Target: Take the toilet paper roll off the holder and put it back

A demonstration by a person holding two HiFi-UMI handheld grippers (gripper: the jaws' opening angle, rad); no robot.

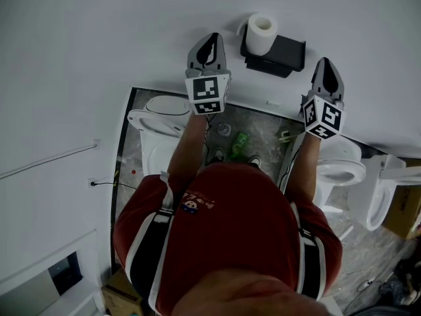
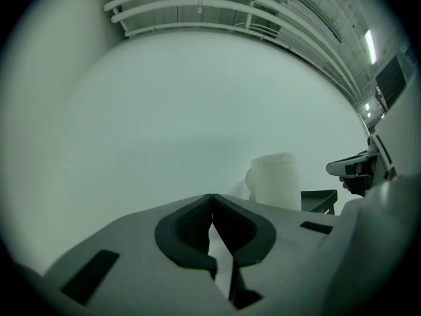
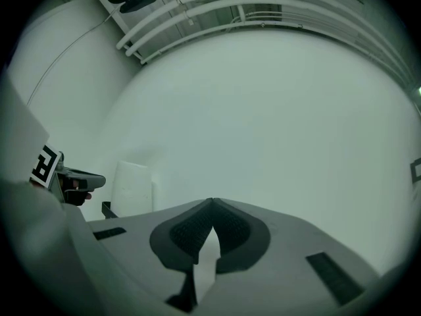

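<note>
Untouched, roll (image 1: 261,33) stands on holder (image 1: 284,51); left tool (image 1: 211,43) and right tool (image 1: 327,70) flank it, both closed, empty, seemingly positioned for approach.

- Left gripper view: bottom of toilet paper roll (image 2: 276,180) hidden behind left gripper (image 2: 212,199); holder (image 2: 320,199) shows only in part.
- Head view: green item (image 1: 239,145) on floor (image 1: 263,125) too small to identify.
- Toilet (image 1: 154,120) partly covered by arm (image 1: 191,151); box (image 1: 404,209) cut by right edge.
</note>
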